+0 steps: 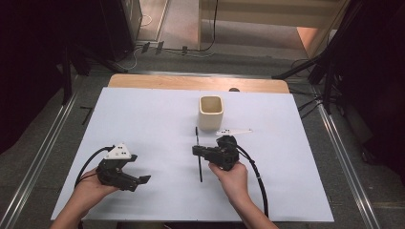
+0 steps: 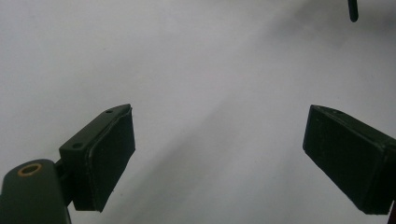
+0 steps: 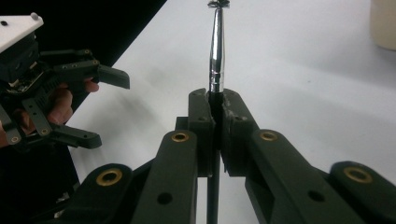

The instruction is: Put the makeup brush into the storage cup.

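The right gripper (image 3: 215,123) has its two black jaws pressed together on a thin rod (image 3: 216,51), clamped near the rod's middle. In the right gripper view the part beyond the jaws is shiny, chrome-like and slightly swollen, ending in a small dark tuft or bristle; the part below the jaws is a plain dark stick. From the high view the rod (image 1: 198,157) is one long slim black line running toward and away from the person, and whether it rests on the sheet or is just above it cannot be told.

The left gripper (image 2: 219,154) has its jaws spread wide, flat matte rectangular pads with nothing between them, over bare sheet. In the high view it (image 1: 136,172) sits near the front left, well apart from the rod, with a pale three-cornered plate on top.

One cream cup (image 1: 210,112), squarish with rounded corners and open-topped, stands upright beyond the right gripper. Beside it lies one small white flat piece (image 1: 234,131). All rest on a smooth white sheet (image 1: 143,114) over a wooden table (image 1: 191,82).
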A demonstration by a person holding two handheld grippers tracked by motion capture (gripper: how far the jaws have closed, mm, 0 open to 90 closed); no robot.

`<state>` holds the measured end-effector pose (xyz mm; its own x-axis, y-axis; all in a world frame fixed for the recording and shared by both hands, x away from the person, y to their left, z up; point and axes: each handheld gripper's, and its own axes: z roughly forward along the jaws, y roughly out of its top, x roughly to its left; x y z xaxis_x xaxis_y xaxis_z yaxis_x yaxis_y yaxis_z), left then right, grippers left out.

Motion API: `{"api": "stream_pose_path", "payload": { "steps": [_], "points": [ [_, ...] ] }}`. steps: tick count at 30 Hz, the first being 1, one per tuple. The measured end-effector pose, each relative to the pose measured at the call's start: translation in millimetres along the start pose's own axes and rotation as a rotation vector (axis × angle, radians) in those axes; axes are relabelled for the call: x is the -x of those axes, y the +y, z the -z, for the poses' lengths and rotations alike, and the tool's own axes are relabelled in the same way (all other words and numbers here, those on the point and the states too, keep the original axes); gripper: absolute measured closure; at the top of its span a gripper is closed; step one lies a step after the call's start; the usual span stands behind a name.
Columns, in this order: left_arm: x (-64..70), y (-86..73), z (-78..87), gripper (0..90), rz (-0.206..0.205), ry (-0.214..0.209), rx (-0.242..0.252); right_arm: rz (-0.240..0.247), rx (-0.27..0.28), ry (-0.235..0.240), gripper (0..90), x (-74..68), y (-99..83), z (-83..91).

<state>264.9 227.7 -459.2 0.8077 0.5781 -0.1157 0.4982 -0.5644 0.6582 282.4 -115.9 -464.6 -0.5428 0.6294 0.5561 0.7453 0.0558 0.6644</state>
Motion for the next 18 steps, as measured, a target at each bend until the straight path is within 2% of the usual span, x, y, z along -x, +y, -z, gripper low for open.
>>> {"api": "stream_pose_path", "payload": {
  "steps": [3,9,18],
  "points": [
    [-0.5,0.1,0.6,9.4,0.009,0.000,-0.020,-0.002,0.007,-0.004,85.8,1.1,1.4,2.3],
    [-0.9,-0.6,1.8,9.4,0.018,-0.005,0.009,0.009,0.005,-0.005,85.8,4.2,3.3,8.5],
    [-0.3,-1.9,2.0,9.4,0.026,-0.005,0.011,0.018,0.022,-0.022,85.8,7.2,10.2,15.0]
  ]
}}
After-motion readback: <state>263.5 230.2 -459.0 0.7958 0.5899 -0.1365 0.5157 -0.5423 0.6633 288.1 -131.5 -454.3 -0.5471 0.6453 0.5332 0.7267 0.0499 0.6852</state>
